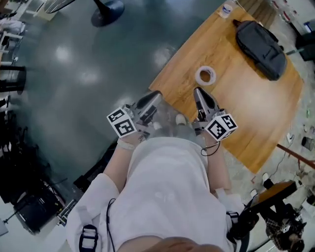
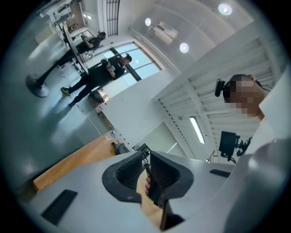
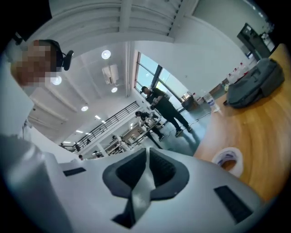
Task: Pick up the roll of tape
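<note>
The roll of tape (image 1: 205,75), whitish with a wide hole, lies flat on the wooden table (image 1: 246,113) near its left edge. In the right gripper view the roll of tape (image 3: 228,159) shows low at the right, beyond the jaws. My right gripper (image 1: 198,91) hovers just short of the roll, over the table's corner, jaws shut and empty (image 3: 146,157). My left gripper (image 1: 155,94) is off the table's edge to the left, over the floor. Its jaws stand together with nothing held (image 2: 146,160). Both grippers point about level.
A black bag (image 1: 261,42) lies at the table's far end, with a small bottle (image 1: 226,9) beyond it. A round stand base (image 1: 108,10) sits on the grey floor. Gear on stands (image 1: 280,216) is at my lower right. People (image 3: 166,107) stand far off.
</note>
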